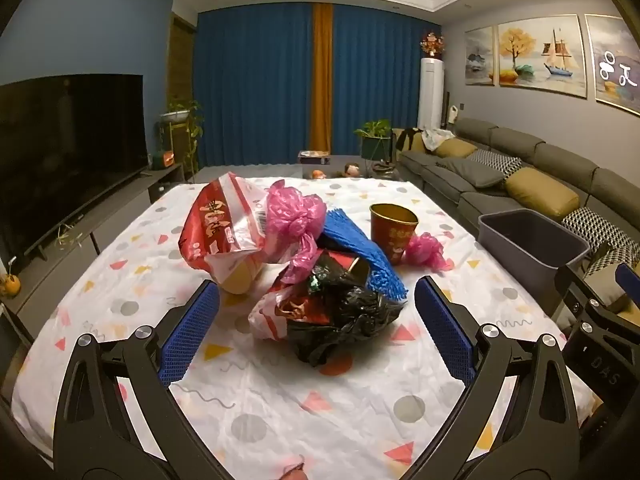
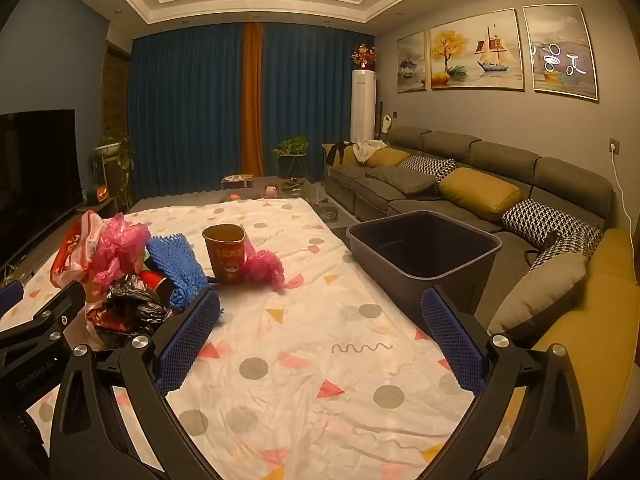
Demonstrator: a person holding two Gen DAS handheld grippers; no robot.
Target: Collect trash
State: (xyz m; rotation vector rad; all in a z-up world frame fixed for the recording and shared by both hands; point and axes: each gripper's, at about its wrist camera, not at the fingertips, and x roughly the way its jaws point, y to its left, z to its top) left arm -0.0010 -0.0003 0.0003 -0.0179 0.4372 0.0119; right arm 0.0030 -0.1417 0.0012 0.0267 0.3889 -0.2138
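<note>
On desk's patterned white cloth (image 1: 280, 400): trash heap, crumpled black plastic bag (image 1: 344, 320) nearest | left tongs (image 1: 316, 312) released, facing heap | right tongs (image 2: 320, 316) released over bare cloth | dark grey plastic bin (image 2: 424, 248) interior visible only in right view

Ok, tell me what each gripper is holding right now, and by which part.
Nothing. Left gripper and right gripper both have open, empty jaws.

A home living room, long grey sofa (image 2: 460, 184) with yellow cushions, flat television (image 1: 68, 148) on a low stand, blue curtains (image 1: 260, 84), framed paintings (image 2: 476, 54), potted plants (image 2: 290, 148), standing air conditioner (image 2: 363, 106)
</note>
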